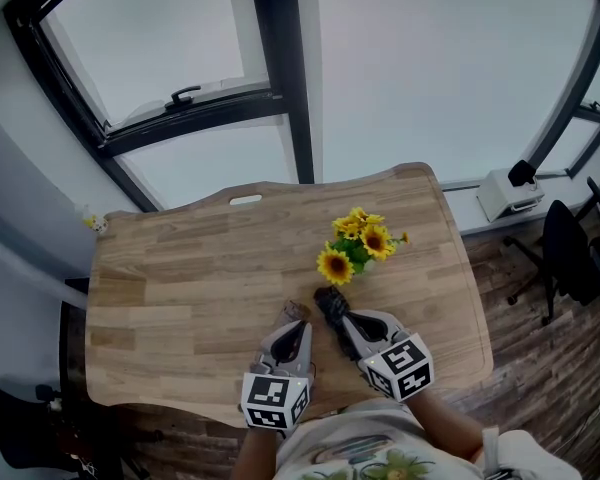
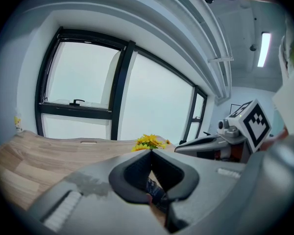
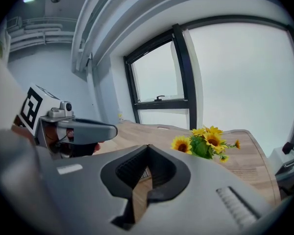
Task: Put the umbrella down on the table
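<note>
I see no umbrella on the table (image 1: 180, 298) or in either grip, so I judge the set-down finished or not begun. The left gripper (image 1: 297, 314) and right gripper (image 1: 329, 299) are both closed and empty. I'd move slowly, since 1 bunch of sunflowers (image 1: 358, 243) stands just beyond them. I can't identify the dark scrap (image 2: 157, 195) under the left jaws.

Wooden table (image 1: 180, 288) with sunflowers (image 1: 358, 243)
</note>
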Available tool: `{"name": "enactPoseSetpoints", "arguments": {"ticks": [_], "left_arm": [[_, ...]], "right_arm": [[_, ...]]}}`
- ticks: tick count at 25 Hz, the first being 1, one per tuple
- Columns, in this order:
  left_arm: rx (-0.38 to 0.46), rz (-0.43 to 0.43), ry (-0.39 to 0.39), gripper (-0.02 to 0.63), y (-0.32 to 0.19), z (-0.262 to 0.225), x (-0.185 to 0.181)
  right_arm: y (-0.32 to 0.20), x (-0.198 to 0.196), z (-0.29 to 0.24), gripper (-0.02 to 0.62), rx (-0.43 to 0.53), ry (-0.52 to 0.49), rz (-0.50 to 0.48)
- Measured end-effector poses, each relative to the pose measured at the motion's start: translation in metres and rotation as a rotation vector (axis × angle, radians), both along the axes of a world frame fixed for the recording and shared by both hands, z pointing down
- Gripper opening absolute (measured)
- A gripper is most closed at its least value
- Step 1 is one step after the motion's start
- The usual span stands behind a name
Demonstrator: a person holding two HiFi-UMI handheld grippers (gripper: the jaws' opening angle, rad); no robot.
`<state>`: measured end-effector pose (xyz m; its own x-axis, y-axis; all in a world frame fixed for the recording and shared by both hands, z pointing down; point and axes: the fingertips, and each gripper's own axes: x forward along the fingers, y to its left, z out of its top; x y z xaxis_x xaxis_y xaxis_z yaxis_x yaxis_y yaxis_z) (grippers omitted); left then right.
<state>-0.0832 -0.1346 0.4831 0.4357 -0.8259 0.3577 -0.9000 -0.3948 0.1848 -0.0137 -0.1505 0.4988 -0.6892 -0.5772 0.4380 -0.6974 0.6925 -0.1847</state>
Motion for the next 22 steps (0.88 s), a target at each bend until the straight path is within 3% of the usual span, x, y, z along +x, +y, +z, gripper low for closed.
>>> {"name": "enactPoseSetpoints", "arguments": {"ticks": [22], "left_arm": [[-0.003,0.014,-0.001,0.005,0.0078,-0.0009,0.0083]], "right_arm": [[0.0095,0.0017,-0.0014,-0.002,0.000,0.008,-0.018]]}}
